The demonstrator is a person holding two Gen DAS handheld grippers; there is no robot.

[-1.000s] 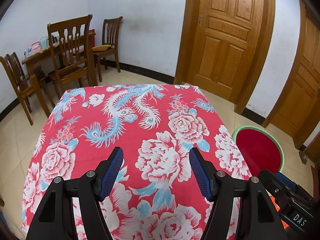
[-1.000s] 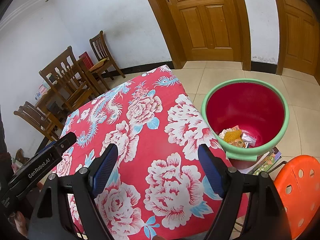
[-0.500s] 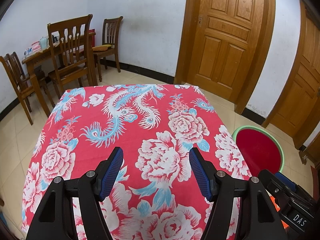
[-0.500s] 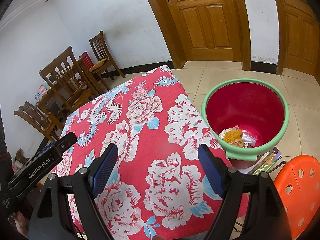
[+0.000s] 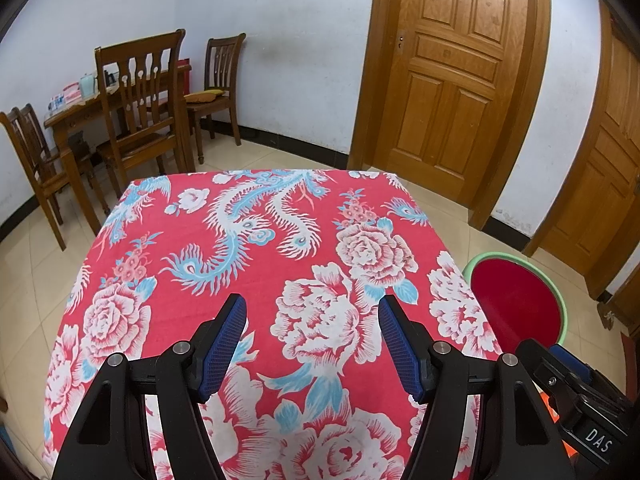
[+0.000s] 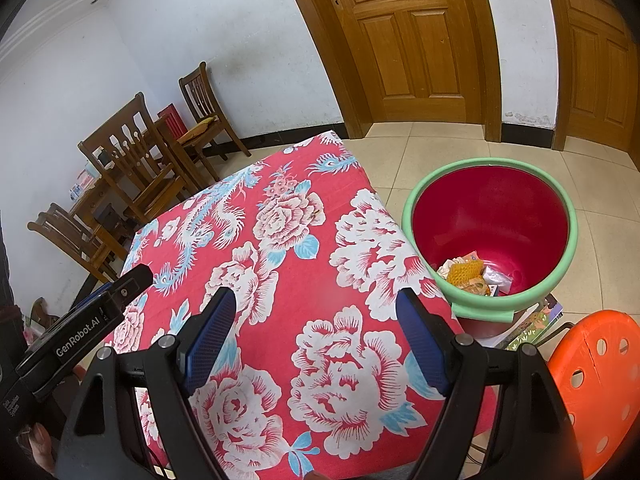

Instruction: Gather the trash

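While nothing has shifted over the last second, both the left hand-held gripper (image 5: 312, 342) and right hand-held gripper (image 6: 316, 338) hang open and empty over the bare counter (image 5: 248, 280); the trash (image 6: 474, 276) lies in the bin (image 6: 440, 300), so collecting looks finished.

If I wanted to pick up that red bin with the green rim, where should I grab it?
Probably the thick green rim of the red bin on its table-facing side, coming from above with one finger inside the wall. The bin stands upright and open, and its body looks too wide for the right gripper.
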